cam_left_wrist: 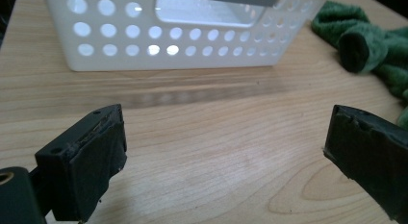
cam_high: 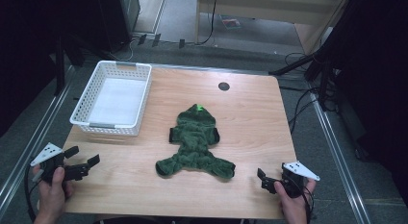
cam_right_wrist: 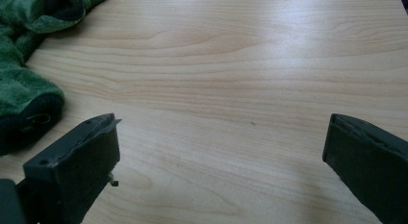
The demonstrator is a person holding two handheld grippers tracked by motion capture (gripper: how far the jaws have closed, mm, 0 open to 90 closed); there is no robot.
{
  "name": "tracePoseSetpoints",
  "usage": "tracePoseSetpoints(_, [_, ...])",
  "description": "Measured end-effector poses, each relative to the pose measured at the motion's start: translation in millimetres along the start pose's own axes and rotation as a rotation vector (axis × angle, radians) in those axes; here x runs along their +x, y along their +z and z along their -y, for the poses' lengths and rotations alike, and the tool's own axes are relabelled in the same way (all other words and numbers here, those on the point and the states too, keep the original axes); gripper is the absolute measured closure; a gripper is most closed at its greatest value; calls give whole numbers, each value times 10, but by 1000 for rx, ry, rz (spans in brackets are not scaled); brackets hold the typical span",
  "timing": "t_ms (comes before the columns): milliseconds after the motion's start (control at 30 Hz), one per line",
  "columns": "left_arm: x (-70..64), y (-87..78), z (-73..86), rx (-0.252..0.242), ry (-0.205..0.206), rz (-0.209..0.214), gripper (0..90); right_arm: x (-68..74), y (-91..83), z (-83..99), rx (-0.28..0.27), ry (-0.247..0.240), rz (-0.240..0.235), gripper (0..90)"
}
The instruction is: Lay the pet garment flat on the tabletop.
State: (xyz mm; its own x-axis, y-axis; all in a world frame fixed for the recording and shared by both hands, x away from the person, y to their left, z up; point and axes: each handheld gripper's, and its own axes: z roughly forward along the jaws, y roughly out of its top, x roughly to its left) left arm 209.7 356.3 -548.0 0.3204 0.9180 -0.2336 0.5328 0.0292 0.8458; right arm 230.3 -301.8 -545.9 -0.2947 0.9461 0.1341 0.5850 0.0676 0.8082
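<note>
A green fleece pet garment (cam_high: 196, 142) with a hood lies flat in the middle of the wooden table (cam_high: 255, 118), hood toward the far side. My left gripper (cam_high: 82, 155) hovers open near the front left corner, nothing between its jaws. In the left gripper view, that gripper (cam_left_wrist: 226, 152) faces the basket wall, with the garment (cam_left_wrist: 370, 46) at the upper right. My right gripper (cam_high: 263, 180) is open near the front right edge, just right of the garment's leg. In the right gripper view, this gripper (cam_right_wrist: 221, 156) has bare wood between its jaws and the garment (cam_right_wrist: 24, 89) at the left.
An empty white perforated basket (cam_high: 108, 129) stands at the table's back left, and its wall (cam_left_wrist: 192, 46) is close ahead of the left gripper. A black round grommet (cam_high: 223, 86) sits near the far edge. Dark stands and cables (cam_high: 298, 108) flank the table on the floor.
</note>
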Motion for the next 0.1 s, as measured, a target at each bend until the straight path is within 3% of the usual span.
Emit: tracePoseSetpoints(100, [-14, 24, -1, 12, 14, -3, 9, 43, 15, -7, 2, -19, -18, 0])
